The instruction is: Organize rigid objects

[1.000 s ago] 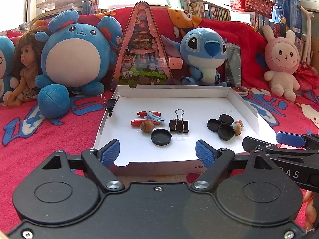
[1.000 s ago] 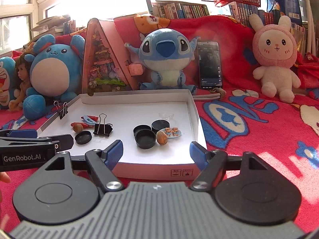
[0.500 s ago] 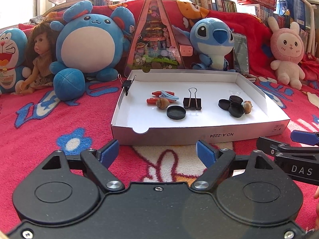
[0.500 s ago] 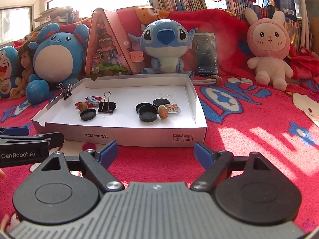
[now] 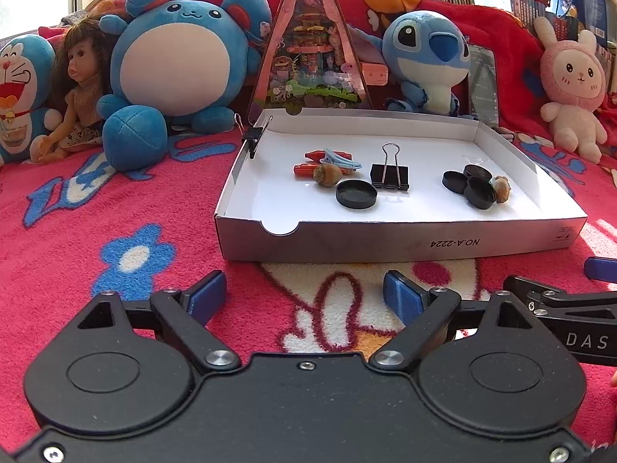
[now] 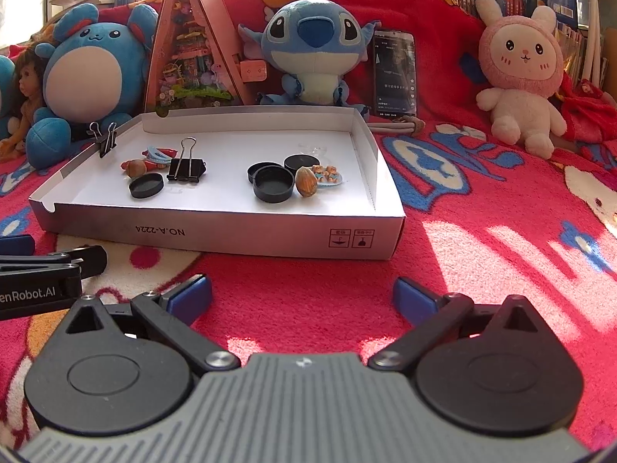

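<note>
A shallow white cardboard box (image 5: 385, 241) (image 6: 231, 237) lies on the red blanket. Its left group holds a black lid (image 5: 356, 194) (image 6: 145, 186), an acorn (image 5: 327, 174), red and blue clips (image 5: 336, 157) and a black binder clip (image 5: 389, 175) (image 6: 186, 168). Its right group holds three black lids (image 5: 468, 185) (image 6: 273, 188), a nut (image 6: 306, 186) and a small bear charm (image 6: 327, 175). My left gripper (image 5: 304, 297) and right gripper (image 6: 302, 295) are both open and empty, low over the blanket in front of the box.
Plush toys stand behind the box: a blue round one (image 5: 173, 58), Stitch (image 6: 312, 46), a pink rabbit (image 6: 520, 73), a doll (image 5: 77, 88). A triangular pink toy house (image 5: 308, 46) and a phone (image 6: 395, 73) lean there. A small binder clip (image 5: 252, 137) grips the box's left wall.
Both grippers have drawn back from the box toward me; the box now sits farther away. Both stay open and empty. The objects in the box have not moved.
</note>
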`<state>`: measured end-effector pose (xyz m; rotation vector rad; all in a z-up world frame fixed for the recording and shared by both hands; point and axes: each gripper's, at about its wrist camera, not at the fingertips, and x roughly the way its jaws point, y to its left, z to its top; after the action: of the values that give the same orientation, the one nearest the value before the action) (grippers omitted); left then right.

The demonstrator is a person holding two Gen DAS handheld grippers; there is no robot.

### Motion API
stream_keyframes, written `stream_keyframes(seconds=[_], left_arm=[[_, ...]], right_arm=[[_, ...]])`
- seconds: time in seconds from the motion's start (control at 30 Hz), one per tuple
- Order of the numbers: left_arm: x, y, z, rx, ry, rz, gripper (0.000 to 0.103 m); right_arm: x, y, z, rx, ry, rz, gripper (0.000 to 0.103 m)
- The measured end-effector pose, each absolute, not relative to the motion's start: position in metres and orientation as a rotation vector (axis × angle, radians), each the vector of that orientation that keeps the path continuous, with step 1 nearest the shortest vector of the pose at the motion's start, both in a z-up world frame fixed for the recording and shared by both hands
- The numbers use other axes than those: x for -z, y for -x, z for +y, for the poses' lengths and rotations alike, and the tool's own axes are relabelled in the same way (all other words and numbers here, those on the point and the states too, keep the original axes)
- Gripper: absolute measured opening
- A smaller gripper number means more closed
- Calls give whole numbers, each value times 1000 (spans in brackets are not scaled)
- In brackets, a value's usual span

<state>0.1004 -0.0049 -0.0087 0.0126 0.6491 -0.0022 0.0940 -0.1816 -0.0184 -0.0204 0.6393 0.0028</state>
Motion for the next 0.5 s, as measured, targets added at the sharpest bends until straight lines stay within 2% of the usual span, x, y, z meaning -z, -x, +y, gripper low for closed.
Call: stream_keyframes(seconds=[0.5], left_arm=[[15,-106,-2,-14,-3,670,103]], right_arm=[[21,-99,-181,9,25,666,103]])
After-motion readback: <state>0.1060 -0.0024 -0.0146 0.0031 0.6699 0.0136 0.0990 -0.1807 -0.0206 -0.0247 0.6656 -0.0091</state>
